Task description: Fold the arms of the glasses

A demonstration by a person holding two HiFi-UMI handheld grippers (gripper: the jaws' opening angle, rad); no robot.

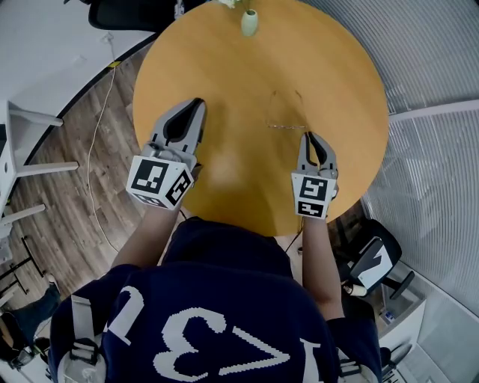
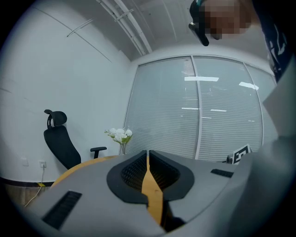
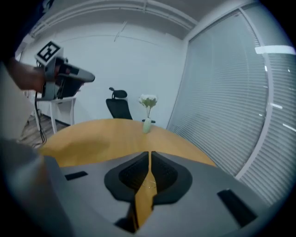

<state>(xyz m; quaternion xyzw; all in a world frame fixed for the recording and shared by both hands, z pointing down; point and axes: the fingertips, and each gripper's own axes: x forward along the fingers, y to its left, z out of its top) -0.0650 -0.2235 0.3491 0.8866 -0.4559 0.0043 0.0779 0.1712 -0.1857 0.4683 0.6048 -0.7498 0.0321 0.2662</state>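
A thin wire-framed pair of glasses [image 1: 287, 126] lies on the round wooden table [image 1: 224, 67] with its arms spread away from me. My right gripper [image 1: 309, 135] is shut, with nothing held, and its tips are just short of the frame's right end. A faint piece of the wire shows through the slit between its jaws in the right gripper view, low over the table [image 3: 106, 139]. My left gripper [image 1: 198, 102] is shut and empty, pointing level over the table's left half, well left of the glasses. Its jaws [image 2: 147, 152] meet at the tips.
A small pale vase of white flowers [image 1: 249, 22] stands at the table's far edge, also seen as the vase [image 3: 147, 125]. A black office chair [image 2: 60, 143] sits beyond the table. White blinds [image 1: 434, 60] line the right wall.
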